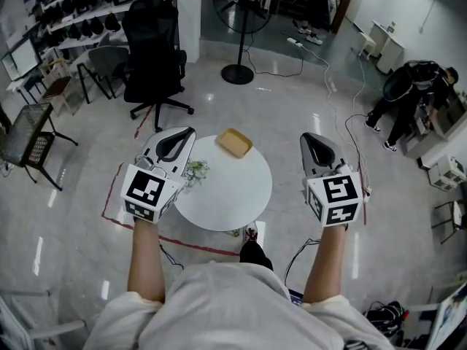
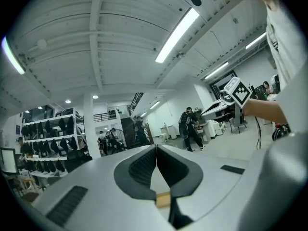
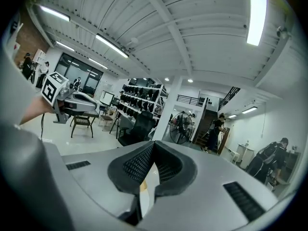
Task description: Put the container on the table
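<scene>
Left gripper [image 1: 188,132]: hovering over the table's left rim, jaws pressing together at the tips and gripping nothing; its own view is showing the ribbed pads [image 2: 144,165] meeting, with only a slim gap lower down.
Right gripper [image 1: 307,137]: hanging just off the table's right side, jaws likewise meeting at the tips and carrying nothing.
Container [image 1: 235,143]: shallow and tan, sitting on the far part of the tabletop between the two grippers and touching neither.
Table [image 1: 226,192]: round and white, standing in front of the person, inside a red tape line [image 1: 193,243] on the floor.
Green sprig [image 1: 195,171]: lying at the table's left edge, just beside the left gripper.
Office chair [image 1: 153,49]: black, standing on the floor well beyond the table.
</scene>
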